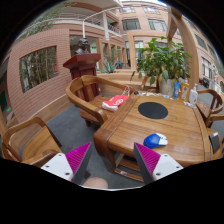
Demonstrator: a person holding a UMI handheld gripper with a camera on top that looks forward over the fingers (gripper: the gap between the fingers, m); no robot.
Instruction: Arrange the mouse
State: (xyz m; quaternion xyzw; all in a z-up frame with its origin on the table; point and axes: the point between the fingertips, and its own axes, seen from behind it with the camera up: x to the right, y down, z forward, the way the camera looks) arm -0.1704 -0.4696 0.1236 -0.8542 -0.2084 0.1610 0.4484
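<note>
Mouse (155, 140), blue, sits on the wooden table (180, 125) near its front edge, well short of the round black mat (152, 110) at table centre. Tool (112, 160) wide open, empty, hovering off the front edge. Nothing grasped yet; whole move remains.

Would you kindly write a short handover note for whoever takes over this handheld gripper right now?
Gripper: open and empty, fingers short of the wooden table.
Blue computer mouse: lies on the table's near part, just ahead of the fingers, off the round black mouse pad further back.
Done: nothing visibly; the mouse is not gripped.
Left: reach forward, grip the mouse, probably set it on the pad.
</note>
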